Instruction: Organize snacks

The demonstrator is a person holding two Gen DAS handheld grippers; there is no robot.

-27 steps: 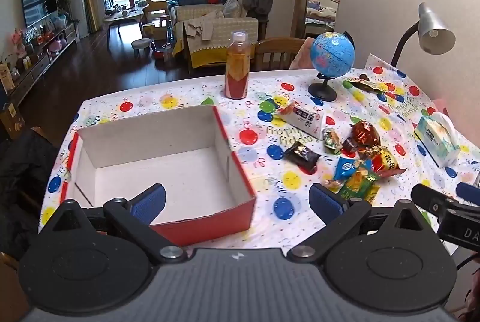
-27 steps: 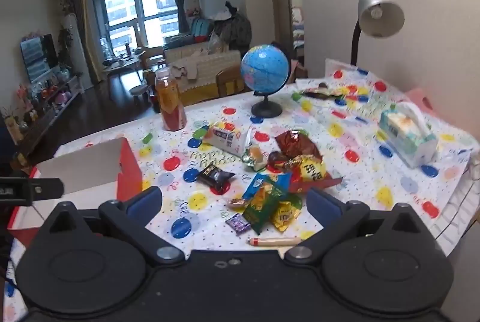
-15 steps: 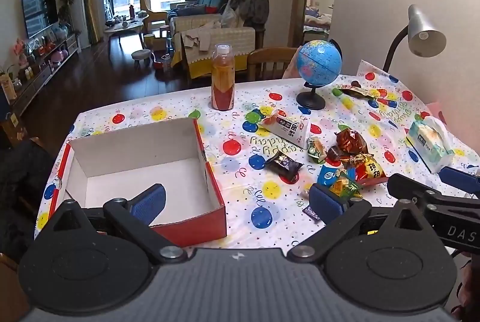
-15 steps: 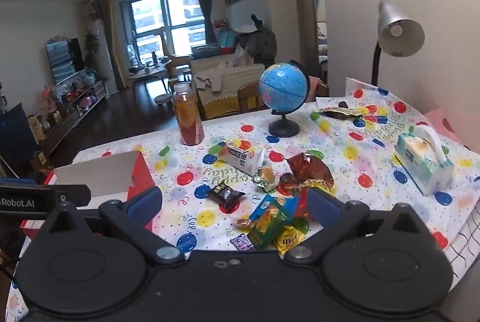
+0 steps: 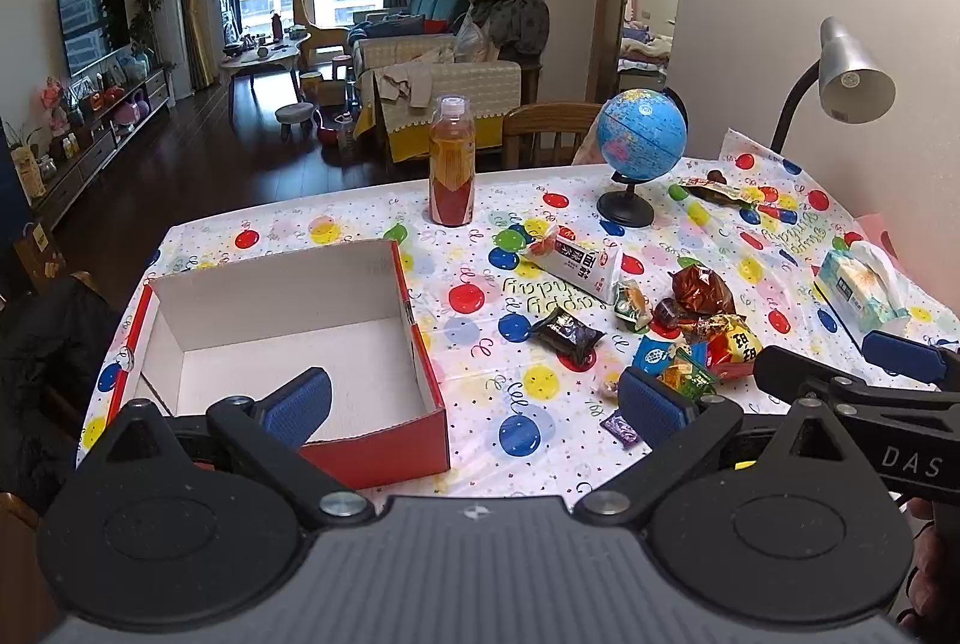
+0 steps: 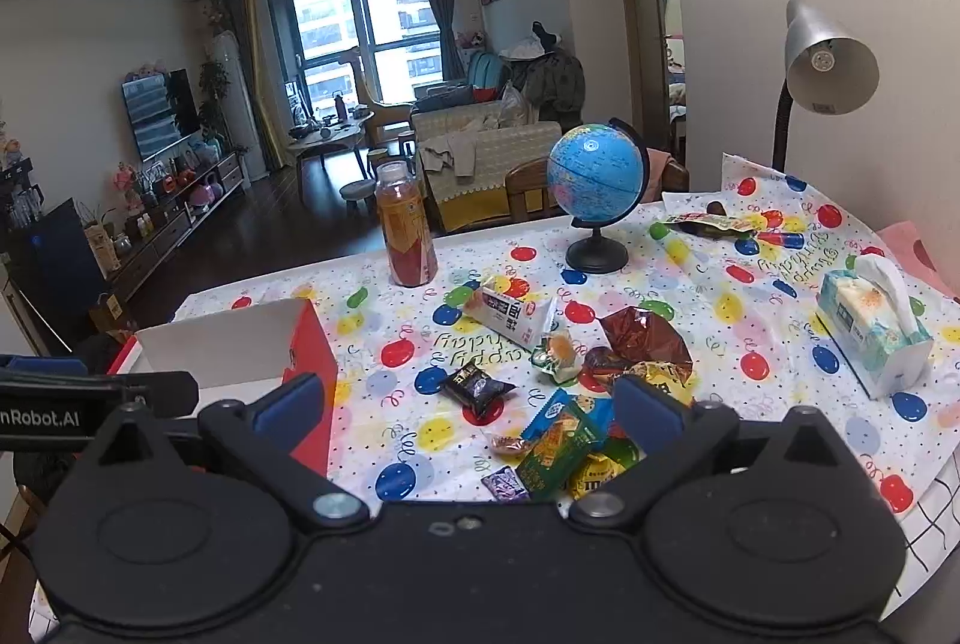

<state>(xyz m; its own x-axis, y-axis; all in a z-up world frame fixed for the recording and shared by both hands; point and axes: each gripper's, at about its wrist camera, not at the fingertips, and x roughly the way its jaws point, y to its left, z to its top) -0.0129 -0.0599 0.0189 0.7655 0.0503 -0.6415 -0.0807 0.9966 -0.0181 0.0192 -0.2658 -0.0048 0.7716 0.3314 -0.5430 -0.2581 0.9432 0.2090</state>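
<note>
An empty red cardboard box with a white inside [image 5: 288, 332] sits on the left of the polka-dot table; it also shows in the right wrist view [image 6: 240, 344]. A pile of wrapped snacks lies to its right: a black packet [image 5: 567, 332], a white milk carton [image 5: 579, 263], a brown wrapper [image 5: 699, 284], and a green packet [image 6: 558, 449]. My left gripper [image 5: 474, 407] is open and empty, held high above the box's near right corner. My right gripper [image 6: 468, 413] is open and empty above the near snacks.
An orange drink bottle [image 5: 451, 161] and a blue globe [image 5: 639, 146] stand at the table's far side. A tissue pack [image 6: 870, 320] and a grey desk lamp [image 6: 828, 56] are on the right by the wall. A small purple candy [image 5: 623, 428] lies near the front edge.
Both grippers have risen and pulled back, so the table, box and snacks look smaller and farther. Both stay open and empty.
</note>
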